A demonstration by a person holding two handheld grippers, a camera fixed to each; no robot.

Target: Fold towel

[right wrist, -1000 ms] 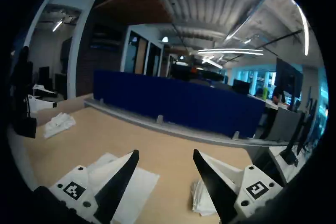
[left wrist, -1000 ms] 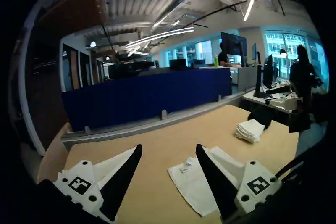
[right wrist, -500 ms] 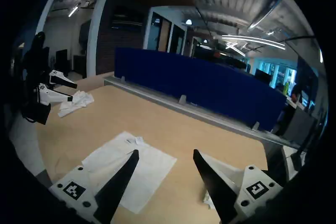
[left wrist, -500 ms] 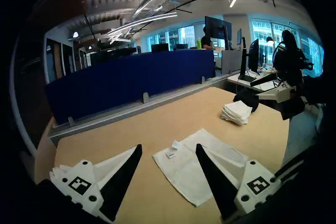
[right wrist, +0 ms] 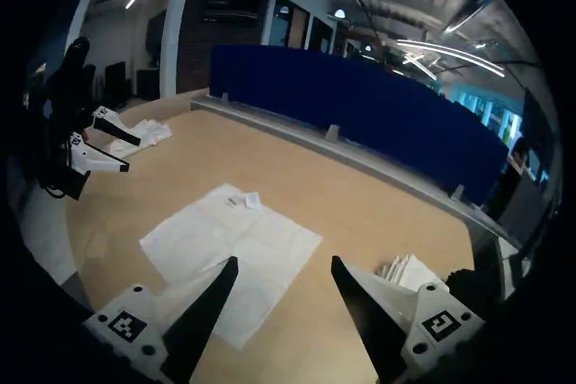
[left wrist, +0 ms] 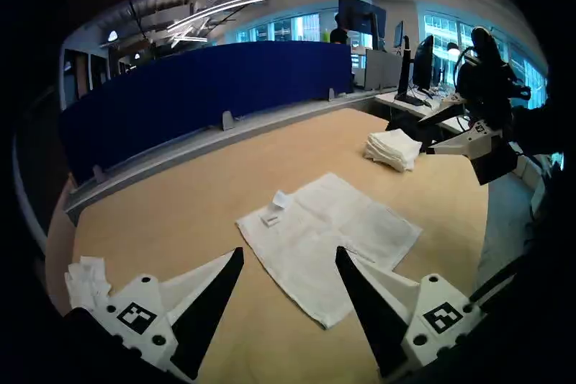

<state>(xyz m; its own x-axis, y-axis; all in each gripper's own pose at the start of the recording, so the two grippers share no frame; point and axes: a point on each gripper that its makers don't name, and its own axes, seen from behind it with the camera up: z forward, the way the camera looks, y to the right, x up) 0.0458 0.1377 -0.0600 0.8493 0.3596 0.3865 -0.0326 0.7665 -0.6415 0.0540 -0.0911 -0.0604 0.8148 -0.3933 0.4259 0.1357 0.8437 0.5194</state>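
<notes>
While the left tool [left wrist: 288, 251] hangs wide open and empty over the worktop [left wrist: 180, 204], the towel [left wrist: 327, 240] lies flat just beyond its fingertips, mid-worktop. A folded stack [left wrist: 392, 148] sits near the far right corner. Seen from the right gripper view, the right tool [right wrist: 284, 260] gapes equally wide, gripping nothing, with the towel [right wrist: 230, 233] spread before it, well in from the edges; a crumpled pile [right wrist: 144, 132] lies by the far left edge.
</notes>
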